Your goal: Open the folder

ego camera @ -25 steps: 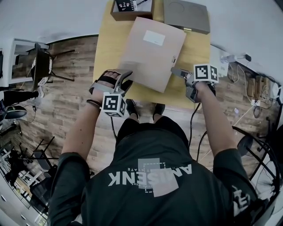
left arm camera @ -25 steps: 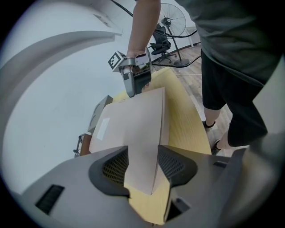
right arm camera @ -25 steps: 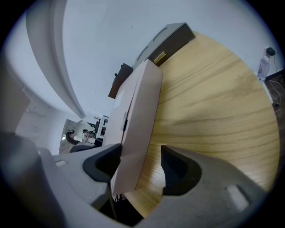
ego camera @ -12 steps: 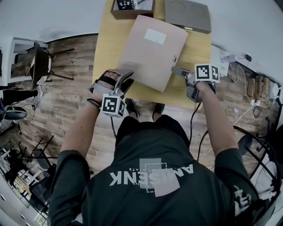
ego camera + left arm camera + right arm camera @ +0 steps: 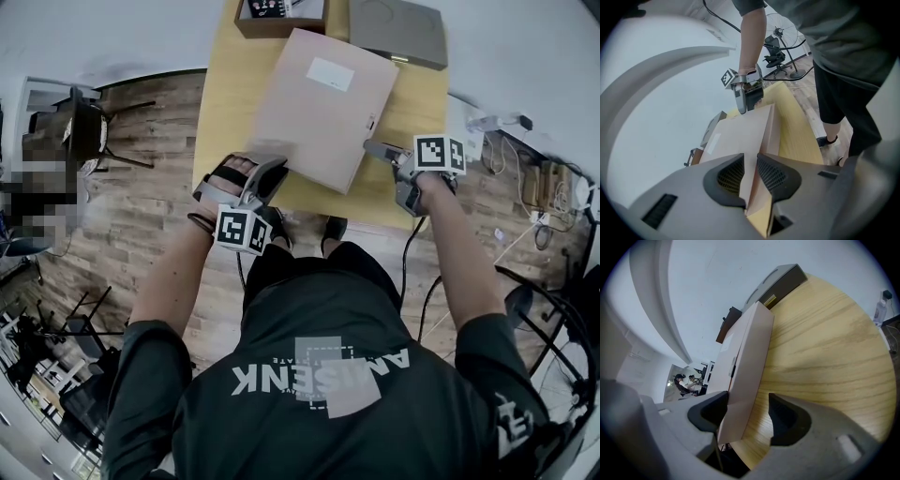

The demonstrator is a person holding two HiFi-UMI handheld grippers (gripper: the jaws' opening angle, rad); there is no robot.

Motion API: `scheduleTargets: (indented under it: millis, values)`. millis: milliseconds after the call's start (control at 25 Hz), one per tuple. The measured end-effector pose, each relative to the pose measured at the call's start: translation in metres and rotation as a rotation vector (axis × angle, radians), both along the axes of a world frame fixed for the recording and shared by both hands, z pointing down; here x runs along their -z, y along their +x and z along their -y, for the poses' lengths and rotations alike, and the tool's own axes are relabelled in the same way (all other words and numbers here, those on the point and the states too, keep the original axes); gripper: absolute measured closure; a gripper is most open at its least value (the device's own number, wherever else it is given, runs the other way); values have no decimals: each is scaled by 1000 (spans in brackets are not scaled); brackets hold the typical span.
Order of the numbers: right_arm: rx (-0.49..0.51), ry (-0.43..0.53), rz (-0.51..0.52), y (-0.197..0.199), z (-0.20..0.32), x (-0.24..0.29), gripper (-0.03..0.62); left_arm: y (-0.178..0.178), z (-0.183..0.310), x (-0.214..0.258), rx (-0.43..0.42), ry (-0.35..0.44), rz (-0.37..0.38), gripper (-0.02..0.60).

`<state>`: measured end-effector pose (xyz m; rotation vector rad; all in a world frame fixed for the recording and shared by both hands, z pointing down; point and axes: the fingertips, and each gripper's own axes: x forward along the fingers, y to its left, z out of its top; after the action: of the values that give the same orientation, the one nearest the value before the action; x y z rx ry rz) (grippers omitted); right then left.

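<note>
The pale brown cardboard box folder (image 5: 323,108) lies flat and closed on the light wooden bench (image 5: 220,103), skewed so that its long edges run from near left to far right. A white label (image 5: 330,73) sits on its top face toward the far end, and a small dark clasp (image 5: 370,125) shows on its right edge.

The left gripper (image 5: 269,173) is at the folder's near-left corner. In the left gripper view its jaws have just been closing and now pinch that corner (image 5: 740,136) between them, one pad on the top face and one on the side. The right gripper (image 5: 373,150) is at the folder's right edge, toward its near end. Its jaws stand apart: the folder's edge (image 5: 745,362) lies against the left jaw, and the right jaw hangs clear over bare wood.

Room at the far end is tight. The far-left corner comes just beside a brown open box (image 5: 279,19), and the far-right corner stops just short of a flat grey case (image 5: 394,28). A bare strip of bench runs along the folder's left side, and a wider one along its right side out to the bench's right edge. The near corner lies close to the bench's near edge, where the person stands.

Beyond the bench is a wood-plank floor (image 5: 141,216), with a dark chair (image 5: 89,131) well off to the left and loose cables (image 5: 511,155) to the right.
</note>
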<state>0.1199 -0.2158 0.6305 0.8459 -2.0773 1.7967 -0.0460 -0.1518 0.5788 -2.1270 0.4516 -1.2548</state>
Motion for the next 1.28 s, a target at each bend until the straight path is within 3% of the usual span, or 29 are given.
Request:
scheduleTargets:
  millis: [240,440,560,840,1280]
  values:
    - [-21,-22,32,0,0,-1,326,12,-4,-7,-22,8,-13,513]
    - [-124,-95,123,1,-5,-2,330,14,-6,-7,-32,19,-14,514]
    - [-158,-102,119,3,-6,-2,330,15,-5,-4,-25,21,-35,514]
    - [-163,-101,113,3,-9,-2,330,18,-5,13,-4,48,-92,514]
    - [-159,-86,99,3,-8,-3,330,47,-7,-1,-8,64,-51,512]
